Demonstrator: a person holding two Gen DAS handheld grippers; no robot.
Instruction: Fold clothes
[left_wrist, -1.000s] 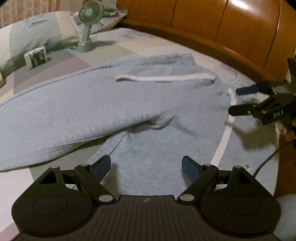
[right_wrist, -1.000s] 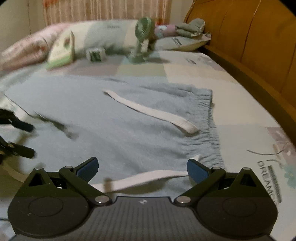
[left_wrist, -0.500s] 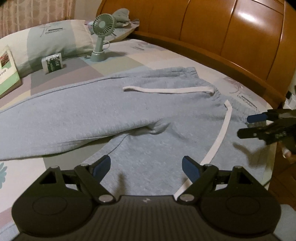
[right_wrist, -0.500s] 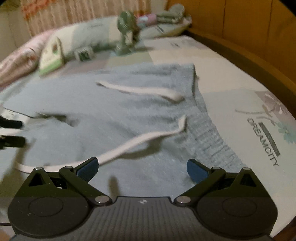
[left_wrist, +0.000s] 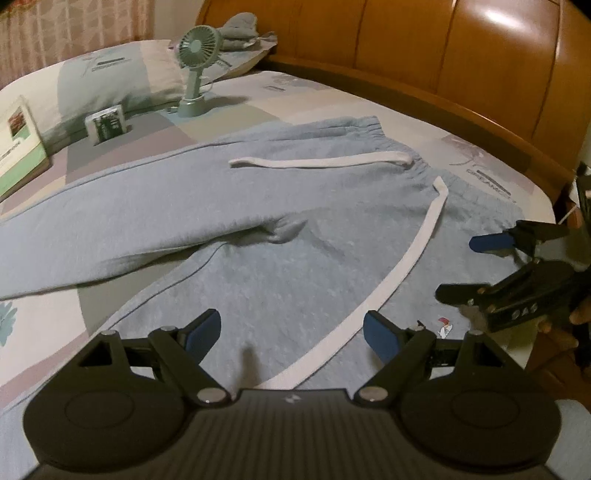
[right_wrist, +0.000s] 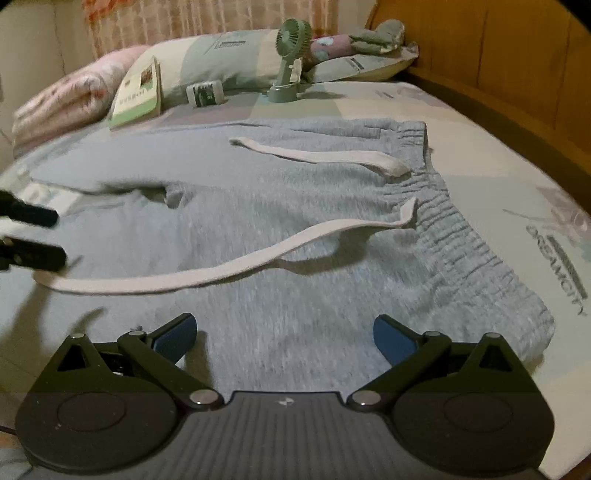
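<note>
As the left gripper (left_wrist: 291, 332) pulls back toward the bed's near edge, its fingers spread wide over the grey sweatpants (left_wrist: 229, 206), more of the garment shows than a second ago: both legs run off to the left, the waistband (left_wrist: 373, 129) faces the wooden headboard (left_wrist: 461, 55), and one white drawstring (left_wrist: 402, 273) trails between the fingers. Nothing is gripped, so folding has likely not begun.

From the right wrist, the right gripper (right_wrist: 284, 336) hangs with fingers apart, holding nothing, above the waistband corner, now nearer the mattress edge than before. No containers appear; a small fan (right_wrist: 291, 59) and a book (right_wrist: 140, 92) rest by the pillows.
</note>
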